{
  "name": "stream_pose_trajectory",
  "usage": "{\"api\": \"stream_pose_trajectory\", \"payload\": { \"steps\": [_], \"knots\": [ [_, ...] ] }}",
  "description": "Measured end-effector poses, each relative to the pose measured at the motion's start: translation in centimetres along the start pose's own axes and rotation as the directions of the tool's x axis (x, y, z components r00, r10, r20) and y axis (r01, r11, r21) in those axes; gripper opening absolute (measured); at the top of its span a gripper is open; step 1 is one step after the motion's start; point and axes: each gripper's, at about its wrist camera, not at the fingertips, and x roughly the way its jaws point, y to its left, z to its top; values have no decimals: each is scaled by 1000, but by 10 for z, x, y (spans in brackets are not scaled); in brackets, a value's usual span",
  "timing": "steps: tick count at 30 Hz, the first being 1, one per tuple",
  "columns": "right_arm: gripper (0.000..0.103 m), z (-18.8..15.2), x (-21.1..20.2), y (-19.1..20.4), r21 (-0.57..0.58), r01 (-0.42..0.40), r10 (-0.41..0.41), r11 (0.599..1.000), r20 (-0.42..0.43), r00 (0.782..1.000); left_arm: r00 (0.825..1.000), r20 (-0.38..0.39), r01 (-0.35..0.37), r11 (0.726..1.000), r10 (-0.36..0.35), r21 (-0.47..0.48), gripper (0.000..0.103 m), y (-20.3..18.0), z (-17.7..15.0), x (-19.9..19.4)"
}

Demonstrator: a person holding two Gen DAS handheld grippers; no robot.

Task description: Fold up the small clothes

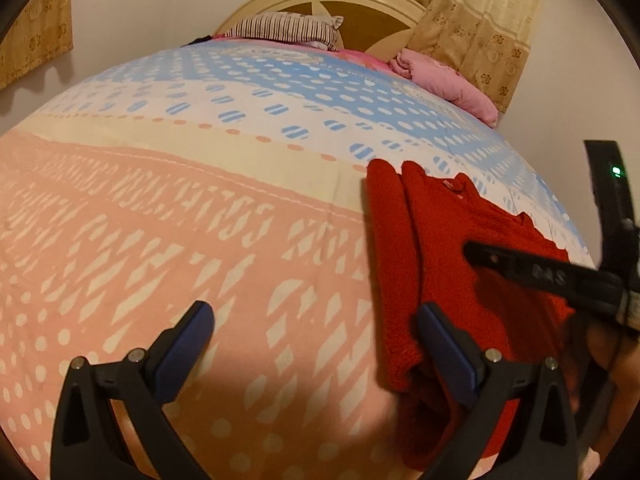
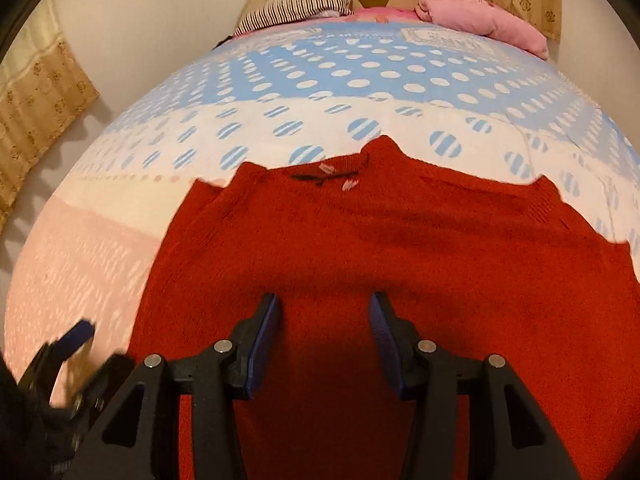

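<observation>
A: Where is the garment lying?

B: The small red knitted sweater [image 2: 360, 248] lies flat on the bed's quilt with pink, cream and blue dotted bands [image 1: 200, 208]. In the right wrist view it fills the lower middle of the frame, its neckline with a small black and pink bow toward the upper middle. In the left wrist view it sits at the right, one long edge doubled over into a thick strip.

A: Why is the left gripper [image 1: 316, 340] off to the side?

B: Its jaws stand wide with nothing between them. The left finger is over bare quilt and the right finger is at the sweater's folded edge, so I judge it is lined up to take that edge or to press it flat.

A: And the right gripper [image 2: 324, 332]?

B: It hovers above the middle of the sweater, jaws parted to a moderate gap, holding nothing. I cannot tell whether the pads touch the knit. That central spot would suit steadying the cloth during a fold.

A: Anything else up there?

B: A striped pillow [image 1: 288, 30] and a bundled pink blanket [image 1: 448, 80] by the cream headboard, upper frame, well apart from the sweater.
</observation>
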Motion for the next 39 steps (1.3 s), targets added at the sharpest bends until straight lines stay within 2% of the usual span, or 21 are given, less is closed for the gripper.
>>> {"api": "stream_pose_trajectory", "payload": {
  "steps": [2,6,9,11,18,23,26,29,33,39],
  "knots": [
    [50,0,4,-1,16,0,0,1000,20,1000,1000,-2,6,1000,-6,-9,103,1,0,0],
    [51,-4,-5,5,-31,13,-12,999,50,999,1000,-5,3,1000,-3,-5,103,2,0,1],
    [51,-13,-28,-3,-1,-32,32,999,86,996,1000,-4,4,1000,-4,-7,103,2,0,1],
    [51,-22,-45,-4,-28,-36,39,999,114,993,1000,-4,3,1000,-3,-5,103,2,0,1],
    [52,-81,-100,6,-177,-2,35,984,182,983,1000,-7,-9,1000,9,5,103,1,0,3],
    [52,-125,-118,20,-259,4,50,966,199,979,1000,-16,-21,1000,21,16,103,-2,-1,5],
    [52,-149,-121,42,-347,36,45,937,220,974,1000,-20,-22,1000,23,22,103,-3,0,4],
    [52,-164,-118,58,-405,81,19,911,239,971,1000,-27,13,1000,-13,12,103,1,3,0],
    [52,-170,-119,75,-457,131,-6,880,266,964,994,-32,105,993,-107,-46,103,11,12,-7],
    [52,-160,-111,85,-461,141,-14,876,268,963,981,-66,180,983,-182,-30,103,3,33,-3]
  ]
}}
